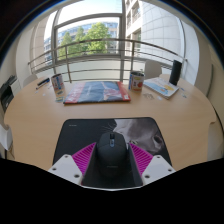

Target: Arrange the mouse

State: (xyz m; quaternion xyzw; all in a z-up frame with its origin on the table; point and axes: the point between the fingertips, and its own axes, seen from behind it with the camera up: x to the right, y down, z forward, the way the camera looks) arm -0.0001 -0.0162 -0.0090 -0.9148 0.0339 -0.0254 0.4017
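A black computer mouse (111, 150) sits between my two fingers, its nose pointing away from me. My gripper (112, 160) is shut on the mouse, with both pink pads (84, 157) pressing on its sides. The mouse is over the near part of a black mouse pad (78, 130) that lies on the wooden table (40, 120). The underside of the mouse is hidden, so I cannot tell whether it rests on the pad or is lifted.
Beyond the pad, a colourful flat mat (97, 92) lies at the far side of the table. Near it are a cup (136, 79), papers (160, 87), a dark upright object (176, 71) and a small box (57, 86). Windows and a railing stand behind.
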